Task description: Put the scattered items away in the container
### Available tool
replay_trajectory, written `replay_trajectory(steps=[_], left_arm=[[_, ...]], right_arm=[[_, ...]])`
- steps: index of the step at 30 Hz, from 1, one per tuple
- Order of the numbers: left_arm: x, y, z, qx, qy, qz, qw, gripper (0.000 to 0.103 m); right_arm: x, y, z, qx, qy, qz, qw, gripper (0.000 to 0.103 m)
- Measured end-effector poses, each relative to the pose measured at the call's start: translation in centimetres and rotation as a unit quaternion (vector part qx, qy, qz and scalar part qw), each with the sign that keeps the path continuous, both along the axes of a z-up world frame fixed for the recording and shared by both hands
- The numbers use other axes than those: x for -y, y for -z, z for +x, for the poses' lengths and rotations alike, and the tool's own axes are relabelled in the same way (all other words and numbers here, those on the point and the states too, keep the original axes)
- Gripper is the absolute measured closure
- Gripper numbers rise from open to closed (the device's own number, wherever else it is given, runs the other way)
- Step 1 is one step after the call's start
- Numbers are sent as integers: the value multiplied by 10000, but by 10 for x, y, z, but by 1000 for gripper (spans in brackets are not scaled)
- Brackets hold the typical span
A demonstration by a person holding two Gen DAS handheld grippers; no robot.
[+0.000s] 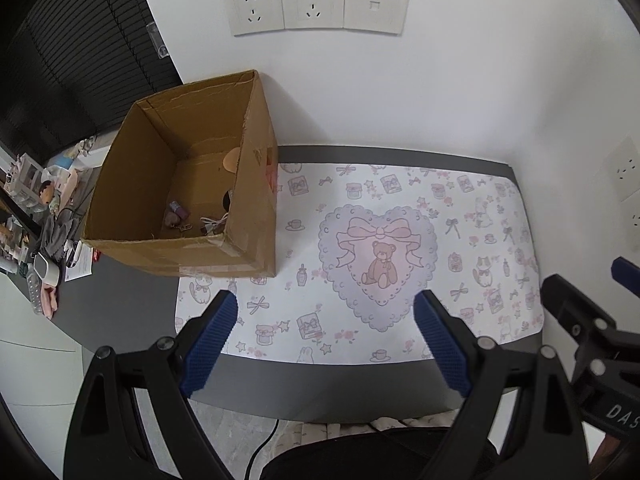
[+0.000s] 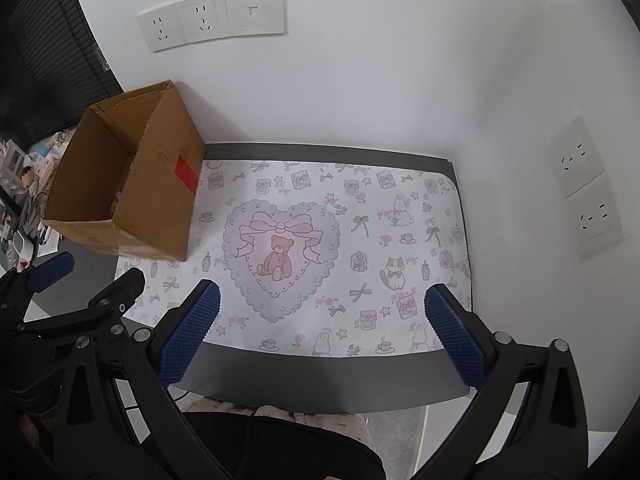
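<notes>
Trinkets (image 1: 188, 220) already in cardboard box (image 1: 256, 184); look light, fiddly — pinch by bodies. Both grippers, left (image 1: 326, 344) & right (image 2: 322, 332), spread, empty.

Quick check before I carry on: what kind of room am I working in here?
Most likely a home desk or study corner. A patterned desk mat with a teddy-bear heart covers a grey desk against a white wall with power sockets. A cardboard box holds small trinkets, and household clutter sits beyond it.

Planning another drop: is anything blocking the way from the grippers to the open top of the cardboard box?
Nothing visible does. The cardboard box stands open-topped at the mat's left edge; the left gripper and right gripper hover with jaws open and empty.
</notes>
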State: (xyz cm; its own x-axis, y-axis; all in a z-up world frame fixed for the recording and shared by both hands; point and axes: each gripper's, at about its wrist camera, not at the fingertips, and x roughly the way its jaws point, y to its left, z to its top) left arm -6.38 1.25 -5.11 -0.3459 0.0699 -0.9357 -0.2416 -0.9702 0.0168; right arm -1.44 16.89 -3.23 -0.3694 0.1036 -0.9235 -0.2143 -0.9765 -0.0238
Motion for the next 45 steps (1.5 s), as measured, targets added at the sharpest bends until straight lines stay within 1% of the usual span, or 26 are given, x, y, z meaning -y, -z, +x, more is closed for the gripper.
replay_trajectory(steps=[7, 11, 17, 20, 24, 28, 33, 45], left_arm=[[-4, -1, -6, 4, 22, 91, 10000, 14], [-2, -6, -8, -50, -32, 230, 9997, 14], [-5, -9, -8, -136, 36, 137, 9998, 14], [-8, -10, -7, -243, 5, -97, 9997, 14], [-14, -11, -7, -304, 78, -248, 9992, 14], [-20, -10, -6, -289, 181, -288, 9990, 14], [-20, -11, -10, -162, 194, -209, 9995, 14], [-22, -15, -12, -169, 187, -252, 9994, 14]], right_arm=[[-6, -1, -5, -2, 96, -72, 9999, 0], [-9, -2, -7, -6, 149, -99, 9998, 0], [-13, -3, -11, -37, 213, -119, 9997, 0], [-15, -4, -12, -50, 236, -119, 9996, 0], [-17, -3, -13, -19, 240, -140, 9996, 0], [-20, -3, -13, -19, 263, -138, 9996, 0], [-24, -2, -11, -15, 280, -127, 9995, 0], [-23, 0, -9, -7, 271, -143, 9995, 0]])
